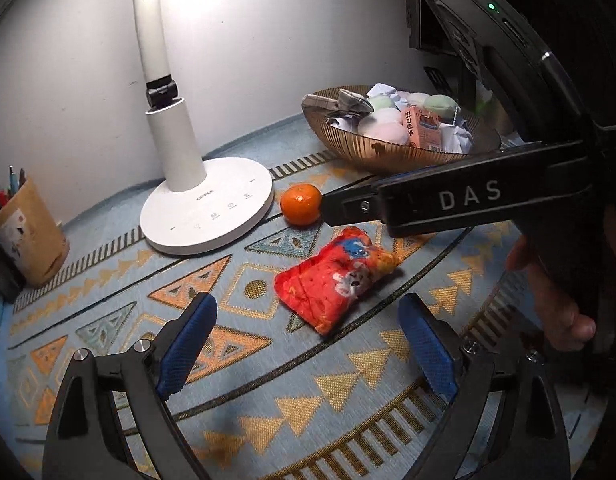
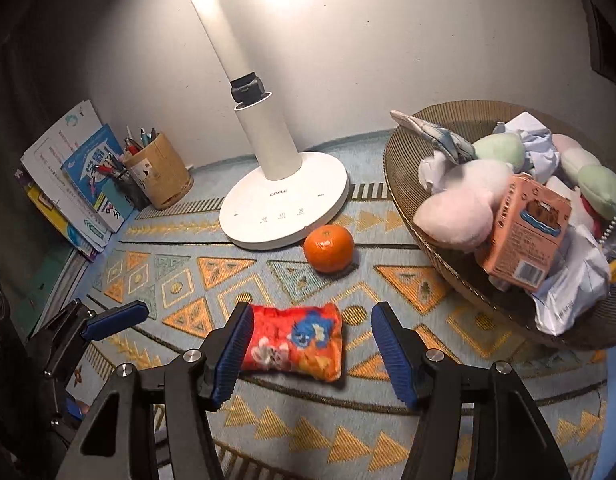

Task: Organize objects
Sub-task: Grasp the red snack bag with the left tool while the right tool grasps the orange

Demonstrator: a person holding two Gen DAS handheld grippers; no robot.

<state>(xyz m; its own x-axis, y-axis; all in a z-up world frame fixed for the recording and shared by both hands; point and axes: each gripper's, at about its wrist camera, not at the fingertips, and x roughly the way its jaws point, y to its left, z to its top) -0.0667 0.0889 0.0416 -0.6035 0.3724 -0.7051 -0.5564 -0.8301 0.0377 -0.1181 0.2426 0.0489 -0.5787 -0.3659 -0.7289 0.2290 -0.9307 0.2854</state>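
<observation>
My right gripper [image 2: 311, 354] sits bottom centre of the right wrist view, jaws apart, nothing clamped; the red snack bag [image 2: 294, 340] lies flat on the patterned cloth [image 2: 268, 420] between and just past the blue pads [image 2: 232, 356], left pad close to its edge, right pad clear of it. My left gripper [image 1: 308, 344] is at the bottom of the left wrist view, jaws wide apart, empty, same bag just beyond it. Step in hand, as I read it: picking up the bag for the bowl. Next move likely needs the right jaws lowered around the bag, closed, then carried toward the upper right. One bag. One orange [image 2: 328, 248] mid frame, beside the lamp base [image 2: 284, 208], not clearly touching. One lamp. One woven bowl [image 2: 403, 168] at right, already heaped: one pink carton [image 2: 525, 236], several soft toys, crumpled paper, count unclear. One pen cup [image 2: 160, 172] upper left, books [image 2: 80, 176] stacked beside it, several
</observation>
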